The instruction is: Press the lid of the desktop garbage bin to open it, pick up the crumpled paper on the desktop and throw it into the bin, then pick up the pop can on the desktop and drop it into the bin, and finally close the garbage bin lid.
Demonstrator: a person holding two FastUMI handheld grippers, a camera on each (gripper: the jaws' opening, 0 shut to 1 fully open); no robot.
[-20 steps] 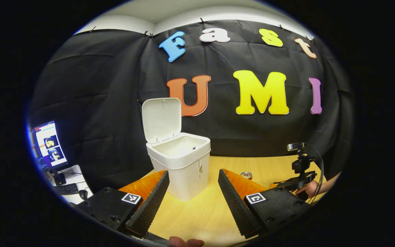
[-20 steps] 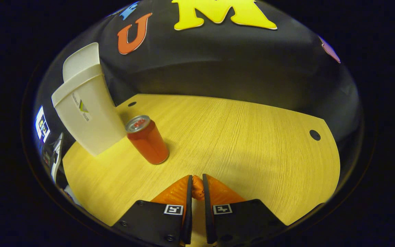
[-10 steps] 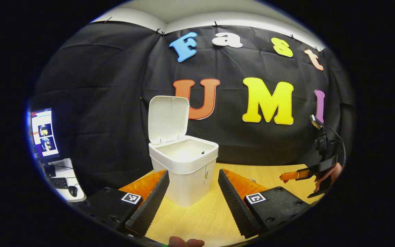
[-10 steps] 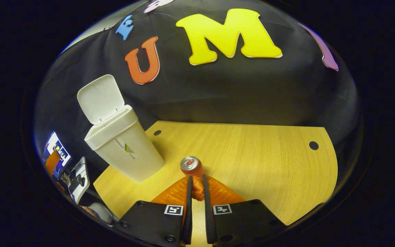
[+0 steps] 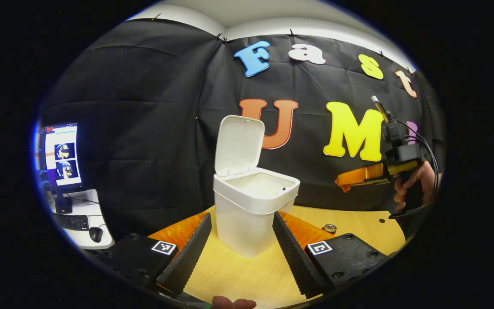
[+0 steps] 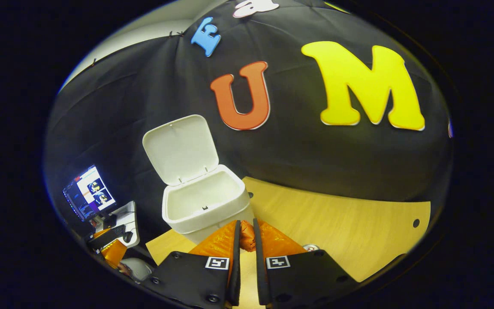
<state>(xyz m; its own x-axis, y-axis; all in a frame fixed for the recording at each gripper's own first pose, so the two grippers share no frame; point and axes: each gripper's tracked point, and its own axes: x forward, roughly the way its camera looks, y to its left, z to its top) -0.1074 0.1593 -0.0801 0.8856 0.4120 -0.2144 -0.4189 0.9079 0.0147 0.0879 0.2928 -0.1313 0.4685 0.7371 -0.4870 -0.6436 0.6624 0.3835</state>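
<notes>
In the left gripper view, at centre: white square plastic desktop bin [image 5: 253,214] on a light wooden tabletop [image 5: 238,274]. Stands upright, with its white hinged lid [image 5: 238,146] swung up and back, nearly vertical, leaving the mouth uncovered. Pale and shadowed inside; cannot tell what lies within.

At the bottom of the same view: left gripper [image 5: 242,214], spread wide, gripping nothing. Frames the lower body of the bin, one finger to either side, both short of touching it.

To the right of the bin, low on the tabletop: red pop can [image 5: 329,228], upright. Shows little more than its silver top past the left gripper's right finger. Stands apart from the bin.

Higher on the right, above the table and level with the bin's rim: the other gripper, held by a hand [image 5: 410,189], pointing toward the bin and not yet over its mouth.

In the right gripper view: right gripper [image 6: 246,221] closed to a thin slit, clamping nothing visible. Looks down on the open bin just ahead and slightly to the left. Beside the right finger, the can's top again, on the wood.

Far left, off the table: lit computer monitor [image 5: 60,156], black keyboard [image 5: 72,222] and mouse [image 5: 96,234] on a white desk.
</notes>
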